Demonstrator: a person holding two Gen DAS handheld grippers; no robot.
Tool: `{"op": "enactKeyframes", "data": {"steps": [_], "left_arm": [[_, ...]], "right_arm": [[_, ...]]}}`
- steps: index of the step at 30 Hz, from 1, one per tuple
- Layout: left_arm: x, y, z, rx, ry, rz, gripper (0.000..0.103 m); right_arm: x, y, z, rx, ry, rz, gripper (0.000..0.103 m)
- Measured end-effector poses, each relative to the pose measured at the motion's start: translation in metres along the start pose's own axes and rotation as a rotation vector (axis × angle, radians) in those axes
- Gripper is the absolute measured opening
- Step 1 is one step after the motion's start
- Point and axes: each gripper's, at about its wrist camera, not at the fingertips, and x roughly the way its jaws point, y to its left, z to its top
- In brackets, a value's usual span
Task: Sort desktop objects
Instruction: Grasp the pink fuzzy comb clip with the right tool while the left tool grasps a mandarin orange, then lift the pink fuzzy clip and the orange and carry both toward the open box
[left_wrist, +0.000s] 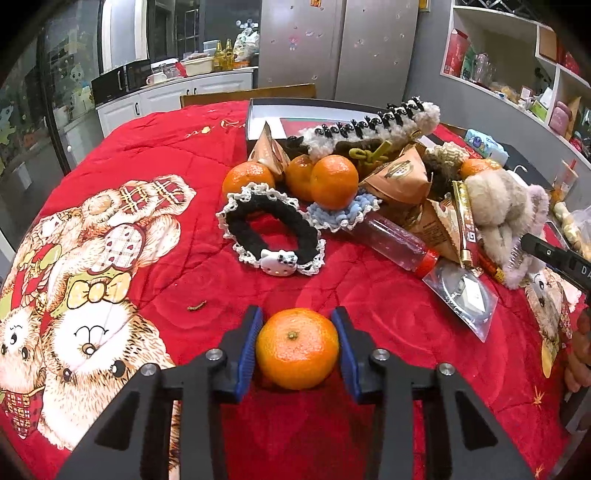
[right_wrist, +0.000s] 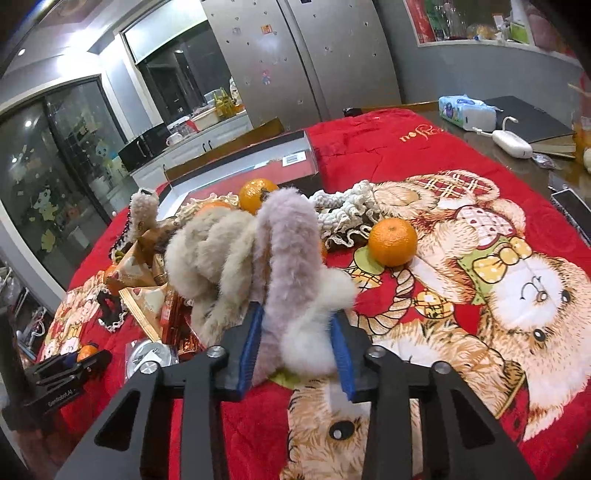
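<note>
Both grasps seated before lifting. The left gripper clamps an orange resting on the red-covered bench; the right gripper pinches a furry hair clip at the pile's edge. Each should rise straight up, the clip slowly, lest neighbouring clutter snag.

"GenRobot.AI" on left gripper; gold script "you" on red blanket.

left gripper: black angular frame, blue pads, silver round screws | right gripper: same black frame, blue pads, silver screws
</note>
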Motion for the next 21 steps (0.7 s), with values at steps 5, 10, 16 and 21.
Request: {"op": "enactKeyframes", "data": {"steps": [5,10,16,21], "left_arm": [[-0.027,0.012,-0.021,-0.013,-0.004,-0.013,0.04],[-0.038,0.015,-0.028,-0.025,-0.002,-0.023,0.04],[-0.043,0.011,-0.034,0.005,0.002,0.011,0.04],[-0.039,0.02,-0.034,-0.038,0.0,-0.015,0.04]], "right_arm": [[-0.001,-0.001,0.001,-0.008,0.008,-0.018,0.025],[-0.003,-0.009,0.006,0.032,-0.022,0.026,0.031],[0.007,-0.006,0.017,0.015,-0.044,0.041,0.032],[0.019,-0.006,0.022,0.021,-0.026,0.036,0.042]]}}
